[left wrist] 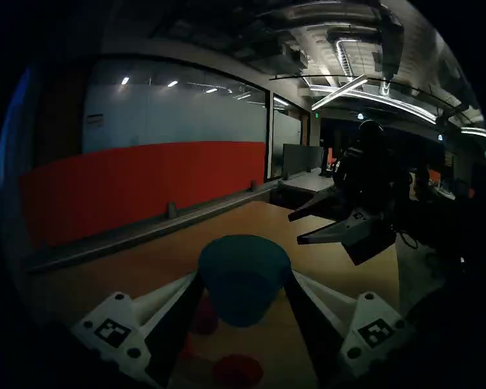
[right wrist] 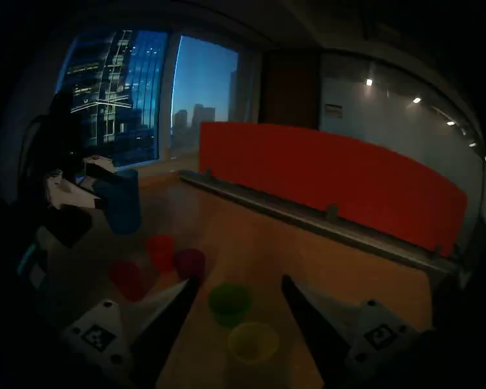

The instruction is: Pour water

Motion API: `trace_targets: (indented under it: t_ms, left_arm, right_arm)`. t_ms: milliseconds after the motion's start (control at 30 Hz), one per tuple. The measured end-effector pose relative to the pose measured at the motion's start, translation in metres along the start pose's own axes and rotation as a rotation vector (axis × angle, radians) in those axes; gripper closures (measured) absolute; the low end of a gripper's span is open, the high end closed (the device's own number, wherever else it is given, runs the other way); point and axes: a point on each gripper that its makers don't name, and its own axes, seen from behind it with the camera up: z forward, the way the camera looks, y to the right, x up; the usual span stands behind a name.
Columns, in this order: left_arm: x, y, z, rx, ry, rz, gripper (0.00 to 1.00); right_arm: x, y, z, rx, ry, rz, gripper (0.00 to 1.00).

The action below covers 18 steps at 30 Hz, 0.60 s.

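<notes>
It's dim in here. A long wooden bench (right wrist: 256,253) runs along a red screen (right wrist: 347,175), with a grey rail (right wrist: 308,220) at the screen's foot. Behind the screen stands a pale glass wall (left wrist: 178,107) that catches spots of ceiling light. At one end, tall windows (right wrist: 204,91) show lit towers against a deep blue sky. At the other, the open office sinks into shadow under strip lights (left wrist: 347,87) and bare ducts (left wrist: 343,52).

A long orange-red divider panel (right wrist: 334,175) stands on a grey metal rail (right wrist: 308,220) along the far edge of the pale wooden desk (right wrist: 256,240). Beyond it, tall windows (right wrist: 204,97) show city towers at dusk. White strip lights (left wrist: 340,93) glow on the ceiling.
</notes>
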Motion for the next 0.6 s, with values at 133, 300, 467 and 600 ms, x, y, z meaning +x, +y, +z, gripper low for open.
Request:
trace_targets:
  t_ms: [133, 300, 467, 600]
  left_arm:
    - [0.005, -0.004, 0.000, 0.003, 0.021, 0.001, 0.15]
    - [0.012, -0.009, -0.002, 0.010, 0.046, 0.009, 0.15]
    - [0.020, -0.014, -0.005, 0.019, 0.068, 0.017, 0.15]
    - [0.023, -0.017, -0.007, 0.022, 0.079, 0.016, 0.15]
  right_arm:
    - [-0.004, 0.000, 0.005, 0.008, -0.012, -0.005, 0.04]
    - [-0.009, -0.001, 0.013, 0.020, -0.031, -0.008, 0.04]
    - [-0.017, -0.004, 0.025, 0.037, -0.056, -0.005, 0.04]
    - [-0.023, -0.005, 0.035, 0.045, -0.075, -0.002, 0.05]
